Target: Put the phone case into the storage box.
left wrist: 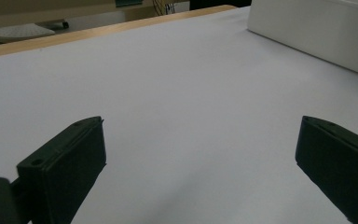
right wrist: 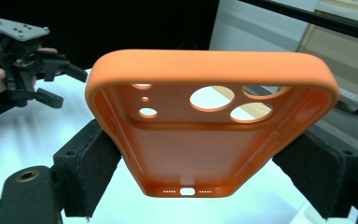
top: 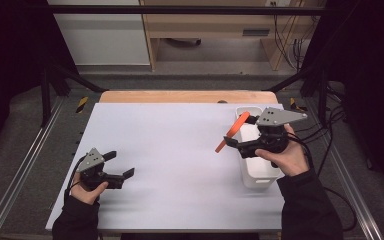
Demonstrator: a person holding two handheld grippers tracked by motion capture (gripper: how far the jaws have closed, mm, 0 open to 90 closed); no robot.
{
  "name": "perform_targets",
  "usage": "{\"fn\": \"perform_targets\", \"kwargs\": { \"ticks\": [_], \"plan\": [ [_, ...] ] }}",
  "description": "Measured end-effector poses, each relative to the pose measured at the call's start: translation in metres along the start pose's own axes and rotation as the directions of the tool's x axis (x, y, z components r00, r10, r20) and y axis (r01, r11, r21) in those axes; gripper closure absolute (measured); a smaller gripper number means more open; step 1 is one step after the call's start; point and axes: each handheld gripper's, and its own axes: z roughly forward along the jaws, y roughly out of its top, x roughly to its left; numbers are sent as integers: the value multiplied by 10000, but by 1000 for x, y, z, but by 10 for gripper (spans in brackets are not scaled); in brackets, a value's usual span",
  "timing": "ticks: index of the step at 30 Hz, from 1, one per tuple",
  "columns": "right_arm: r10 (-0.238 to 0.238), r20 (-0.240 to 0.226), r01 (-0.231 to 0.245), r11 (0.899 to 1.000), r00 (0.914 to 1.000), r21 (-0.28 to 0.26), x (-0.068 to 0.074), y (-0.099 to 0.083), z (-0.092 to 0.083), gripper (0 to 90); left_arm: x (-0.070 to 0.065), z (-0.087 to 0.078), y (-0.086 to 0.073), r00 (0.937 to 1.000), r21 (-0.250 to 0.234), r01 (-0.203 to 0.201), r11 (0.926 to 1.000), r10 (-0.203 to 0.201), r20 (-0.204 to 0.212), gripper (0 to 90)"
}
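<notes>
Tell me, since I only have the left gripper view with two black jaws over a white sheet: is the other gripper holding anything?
Observer: Yes. The right gripper is shut on an orange phone case, pads on its two long sides.
Operator: Where is that case relative to the white bin I see at top right?
Observer: In the high view it is held in the air beside the white bin, not inside it.
Operator: And my left gripper?
Observer: The left gripper is open with nothing between the jaws, low over the white sheet.
</notes>
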Motion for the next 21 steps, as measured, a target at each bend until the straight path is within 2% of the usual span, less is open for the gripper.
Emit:
{"fn": "perform_targets", "kwargs": {
  "ticks": [4, 9, 12, 21],
  "plan": [
    [62, 249, -61, 10000, 9997, -34, -4, 3, 0, 160, 3, -1, -1, 9998, -65, 68, 10000, -69, -186, 10],
    [285, 804, -290, 9996, 9964, 49, -12, 7, -1, 160, 5, -1, -1, 9997, -38, 102, 9999, -103, -240, 12],
    [452, 1232, -474, 9988, 9914, 150, -19, 9, -1, 161, 6, -1, -1, 9996, -32, 134, 9999, -135, -260, 11],
    [971, 2067, -1041, 9943, 9736, 236, -36, 12, 1, 162, 6, 1, -2, 9996, 9, 121, 9999, -121, -240, 10]
  ]
}}
